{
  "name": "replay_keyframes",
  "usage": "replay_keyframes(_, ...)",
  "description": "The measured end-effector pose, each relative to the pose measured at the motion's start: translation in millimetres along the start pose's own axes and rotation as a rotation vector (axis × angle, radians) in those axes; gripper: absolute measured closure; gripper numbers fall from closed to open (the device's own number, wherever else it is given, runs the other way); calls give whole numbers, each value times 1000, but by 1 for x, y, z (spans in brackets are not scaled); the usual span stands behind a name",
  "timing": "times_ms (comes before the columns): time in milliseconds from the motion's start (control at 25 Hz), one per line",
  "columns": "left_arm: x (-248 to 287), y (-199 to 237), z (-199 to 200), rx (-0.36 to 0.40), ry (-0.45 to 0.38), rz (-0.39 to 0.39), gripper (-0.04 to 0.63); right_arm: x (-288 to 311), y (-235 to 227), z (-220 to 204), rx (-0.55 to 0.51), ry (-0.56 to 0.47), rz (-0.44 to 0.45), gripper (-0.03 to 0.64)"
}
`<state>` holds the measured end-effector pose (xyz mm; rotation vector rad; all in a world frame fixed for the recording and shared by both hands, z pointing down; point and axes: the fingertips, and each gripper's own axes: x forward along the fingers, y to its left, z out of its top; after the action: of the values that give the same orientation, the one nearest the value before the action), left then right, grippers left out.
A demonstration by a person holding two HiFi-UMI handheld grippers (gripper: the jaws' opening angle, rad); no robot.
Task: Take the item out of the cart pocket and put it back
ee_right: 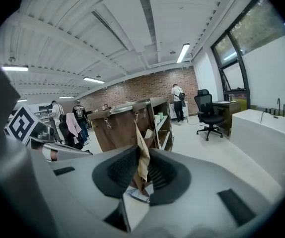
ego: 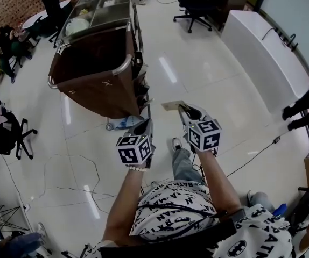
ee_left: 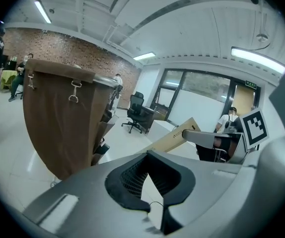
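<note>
A housekeeping cart (ego: 98, 63) with a brown bag stands ahead of me on the white floor, its side pockets (ego: 141, 87) facing my grippers. My right gripper (ego: 184, 109) is shut on a flat tan paper packet (ego: 171, 105), held in the air just right of the cart. In the right gripper view the packet (ee_right: 142, 155) stands edge-on between the black pads (ee_right: 120, 170), with the cart (ee_right: 127, 123) beyond. My left gripper (ego: 144, 124) hovers near the cart's lower corner. Its jaws (ee_left: 150, 175) stand apart with nothing between them. The left gripper view also shows the packet (ee_left: 175, 139) at the right.
A long white counter (ego: 262, 42) runs along the right. Black office chairs stand at the back (ego: 195, 7) and at the left (ego: 9, 136). A person's dark legs (ego: 305, 109) are at the right edge. Thin cables (ego: 84, 184) cross the floor.
</note>
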<state>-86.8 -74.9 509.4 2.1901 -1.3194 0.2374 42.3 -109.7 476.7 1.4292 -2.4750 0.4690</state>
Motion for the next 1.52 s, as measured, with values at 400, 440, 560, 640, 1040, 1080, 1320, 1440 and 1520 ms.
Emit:
replay_keyframes(400,106,23,35,29,63,94,595,103,-83,22,61,-1,63,546)
replay_keyframes(440,115,26,39,31,69,107,595,115,-89,25,71,-3,73,546)
replay_keyframes(560,137,35,46,30,89,152,595,150,-102,32,109,-2,111,546)
replay_keyframes(640,152,40,50,26,100,177,595,172,-109,36,125,1,133,546)
replay_keyframes(1040,216,71,45,2,165,287,595,281,-121,34,157,33,223,547)
replay_keyframes(1080,220,74,44,1,168,295,595,291,-122,31,159,38,228,546)
replay_keyframes(1320,236,86,33,-34,182,334,595,344,-118,7,192,82,257,546)
replay_keyframes(1440,240,92,28,-56,185,354,595,365,-114,-7,197,112,273,546)
replay_keyframes(1520,240,96,24,-67,191,362,595,377,-111,-16,204,129,279,546)
